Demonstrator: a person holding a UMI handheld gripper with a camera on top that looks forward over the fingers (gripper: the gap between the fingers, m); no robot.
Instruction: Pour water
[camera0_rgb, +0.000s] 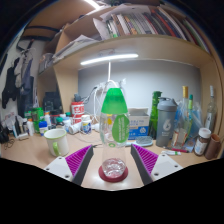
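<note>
Gripper view looks across a cluttered wooden table (30, 152) set against a pale wall, with a shelf (130, 45) overhead carrying a row of books (135, 22) and a lit strip lamp (108, 60) under it. Largest among the things on the table is a clear bottle (114, 112) with a green upper part and a green label, standing upright just beyond the tongs (112, 166) and in line with the gap between them. To its right stand a dark green bottle (155, 110), a clear bottle with a grey cap (183, 118) and, further out, a small brown jar (203, 142). To its left sit a white mug (56, 142), a red-and-white can (77, 108) and a crowd of smaller pots and bottles too small to tell apart. Close in, a small glass (112, 169) with a reddish look stands on the table between the purple pads (84, 160) — a gap shows at either side of it, so the tongs are spread and grip nothing. A green lid-like disc (146, 142) lies just beyond the right finger.
</note>
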